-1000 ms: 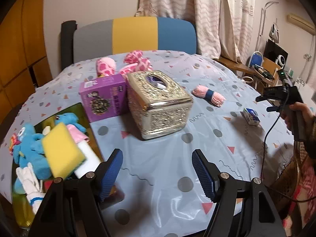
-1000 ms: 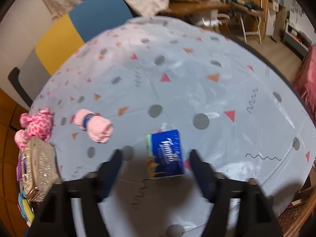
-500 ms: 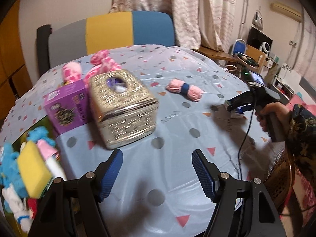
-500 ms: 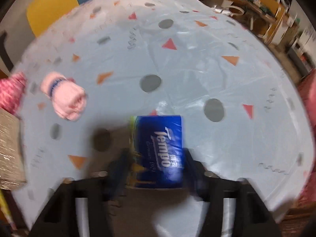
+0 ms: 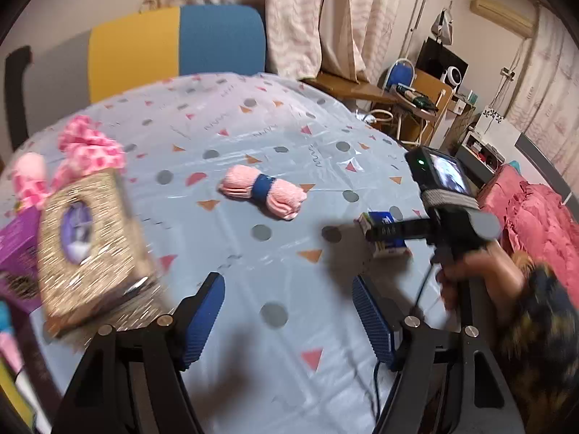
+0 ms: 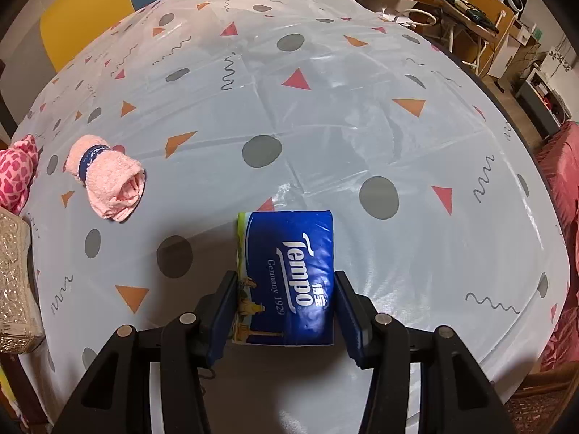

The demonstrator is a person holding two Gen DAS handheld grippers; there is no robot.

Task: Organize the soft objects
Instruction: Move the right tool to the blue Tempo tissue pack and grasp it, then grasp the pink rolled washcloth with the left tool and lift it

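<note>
Centrally, the right gripper (image 6: 286,311) clamps a blue Tempo tissue pack (image 6: 289,275) on the patterned plastic tablecloth (image 6: 325,108). Nearby lie a rolled pink towel (image 6: 108,184) and, blurred, seemingly a gold tissue box (image 5: 90,246). The left gripper (image 5: 289,322) hangs spread wide, empty.

A glossy blue plastic-wrapped tissue pack (image 6: 289,275) sits between the ribbed, matt blue rubbery pads (image 6: 226,316) of the right gripper (image 6: 286,320), whose black arms look like smooth matt plastic. Ahead of the fingers, the shiny pale-blue plastic tablecloth (image 6: 325,126) shows creases and glare, and to their left lies a fuzzy pink terry-cloth roll (image 6: 108,184). Left of the left gripper's (image 5: 289,322) ribbed blue pads (image 5: 202,322) stands a gold embossed metallic-looking tissue box (image 5: 90,246), rough and glittery.
</note>
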